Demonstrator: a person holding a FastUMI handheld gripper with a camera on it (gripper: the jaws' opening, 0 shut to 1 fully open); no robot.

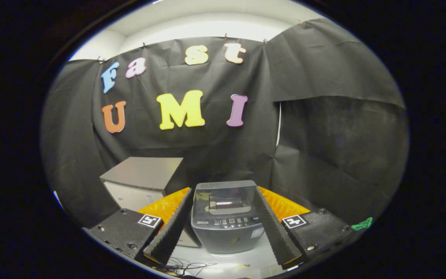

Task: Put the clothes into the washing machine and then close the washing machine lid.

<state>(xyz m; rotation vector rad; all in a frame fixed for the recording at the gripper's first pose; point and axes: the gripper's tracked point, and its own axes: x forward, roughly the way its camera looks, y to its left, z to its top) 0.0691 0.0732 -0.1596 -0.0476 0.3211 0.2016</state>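
The small dark-grey top-loading washing machine point(227, 219), its tinted lid down, stands on a pale floor just ahead of the gripper point(223, 254), framed between its two spread, empty fingers. A grey box-shaped cabinet point(141, 182) sits left of the machine, a green scrap point(362, 224) lies well to its right, and thin dark cables point(186, 267) trail before it.

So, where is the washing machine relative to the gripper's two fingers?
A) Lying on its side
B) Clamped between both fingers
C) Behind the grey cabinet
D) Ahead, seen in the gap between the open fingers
D: the washing machine stands upright ahead of the gripper, framed by its open fingers, which touch nothing.
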